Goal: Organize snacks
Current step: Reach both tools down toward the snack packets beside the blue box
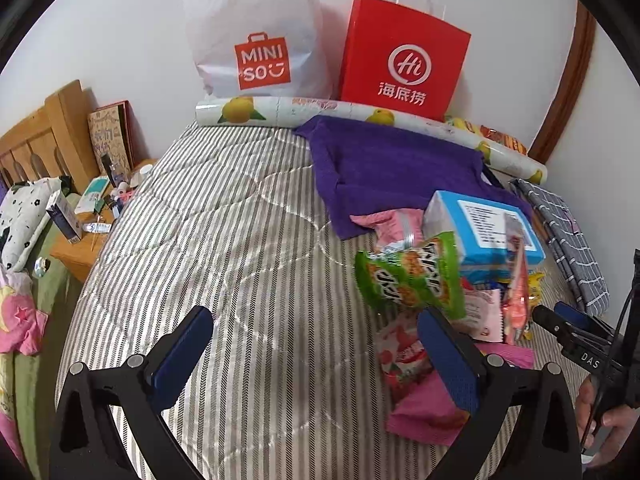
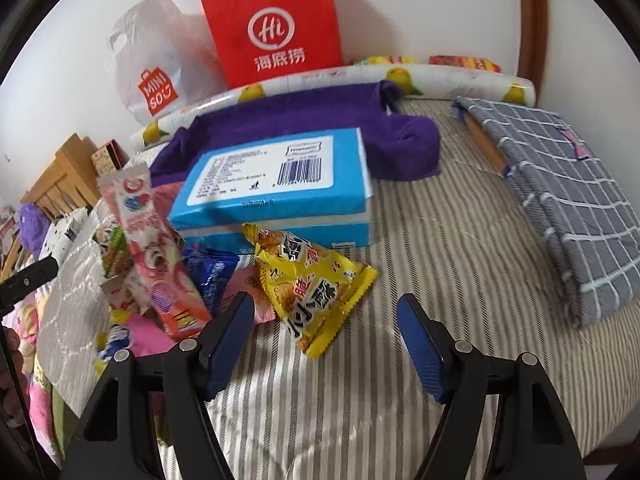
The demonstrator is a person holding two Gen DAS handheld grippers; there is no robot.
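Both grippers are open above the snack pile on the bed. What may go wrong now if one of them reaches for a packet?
1. The yellow snack packet lies loose on the soft striped quilt; the right gripper may pinch cloth with it.
2. The green packet leans on the blue box and overlaps other wrappers, so pulling it with the left gripper may drag or topple neighbours.

Layout relative to the right tool [image 2: 326,344]: a triangular snack packet [image 2: 316,292] lies just ahead on the bed [image 2: 440,280]; behind it a box [image 2: 280,188] rests partly on a towel [image 2: 304,120]; a snack pile [image 2: 160,264] sits left; folded cloth [image 2: 560,200] right; two bags [image 2: 276,24] stand farthest back against the wall.
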